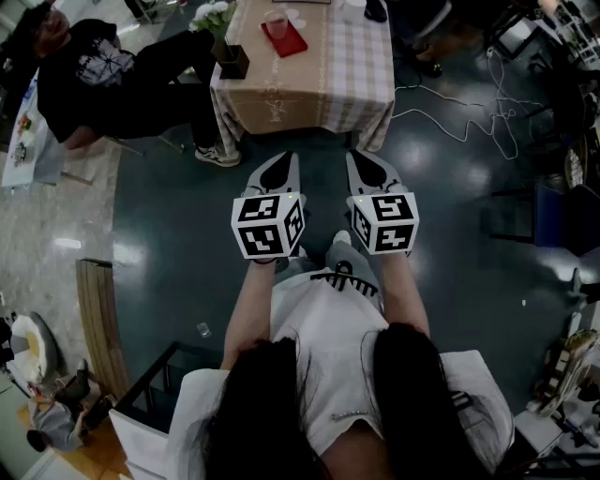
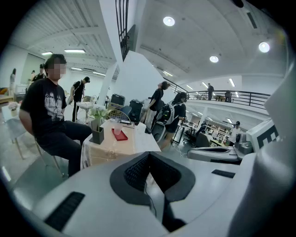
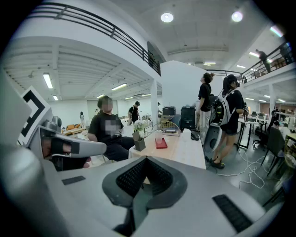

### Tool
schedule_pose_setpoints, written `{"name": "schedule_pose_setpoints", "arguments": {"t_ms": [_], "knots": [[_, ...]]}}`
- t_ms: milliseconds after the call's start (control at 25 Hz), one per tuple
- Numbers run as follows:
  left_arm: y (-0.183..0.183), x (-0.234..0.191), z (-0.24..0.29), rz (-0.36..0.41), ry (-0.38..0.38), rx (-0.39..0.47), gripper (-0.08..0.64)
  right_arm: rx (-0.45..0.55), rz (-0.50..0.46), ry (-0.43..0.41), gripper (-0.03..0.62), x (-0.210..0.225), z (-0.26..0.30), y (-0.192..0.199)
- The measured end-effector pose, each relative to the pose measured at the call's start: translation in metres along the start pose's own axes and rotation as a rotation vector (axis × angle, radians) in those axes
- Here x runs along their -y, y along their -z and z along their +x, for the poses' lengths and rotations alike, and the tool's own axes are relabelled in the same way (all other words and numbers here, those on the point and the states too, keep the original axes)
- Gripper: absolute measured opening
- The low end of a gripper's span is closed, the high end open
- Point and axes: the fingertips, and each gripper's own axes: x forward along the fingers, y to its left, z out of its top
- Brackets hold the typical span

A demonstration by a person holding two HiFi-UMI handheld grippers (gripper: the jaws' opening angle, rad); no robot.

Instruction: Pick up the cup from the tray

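dark glossy floor is stretching between the person holding the tools and the cloth-covered table [image 1: 328, 84], so the reach for the cup is not yet beginning. toward the table's far left the red tray [image 1: 289, 42] is lying, and the clear cup [image 1: 275, 22] is standing upright on it. a dark planter of white flowers [image 1: 231, 58] is sitting at the table's near left corner, near the tray. the left gripper [image 1: 279, 171] and the right gripper [image 1: 371, 171] are hovering side by side, well short of the table's near edge. both are pointing toward it, each with its jaws pressed together and nothing between them. i am judging the risks from that: a gripper arriving with its jaws closed would be knocking the light cup over or shoving it off the tray. the planter is crowding any approach from the table's left, and a careless sweep could be toppling it. a seated person [image 1: 103, 80] is lounging off the table's left side, and loose cable [image 1: 469, 122] is trailing off its right, a likely trip hazard.
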Motion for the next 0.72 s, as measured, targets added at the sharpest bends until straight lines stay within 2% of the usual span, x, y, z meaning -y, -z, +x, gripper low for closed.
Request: {"name": "schedule_pose_setpoints", "arguments": {"t_ms": [480, 720], "knots": [[0.006, 0.005, -0.004, 0.025, 0.009, -0.005, 0.008, -0.001, -0.03, 0.019, 0.006, -0.006, -0.005, 0.005], [0.004, 0.005, -0.008, 0.018, 0.013, 0.004, 0.008, 0.048, 0.057, -0.009, 0.009, -0.006, -0.012, -0.001]]}}
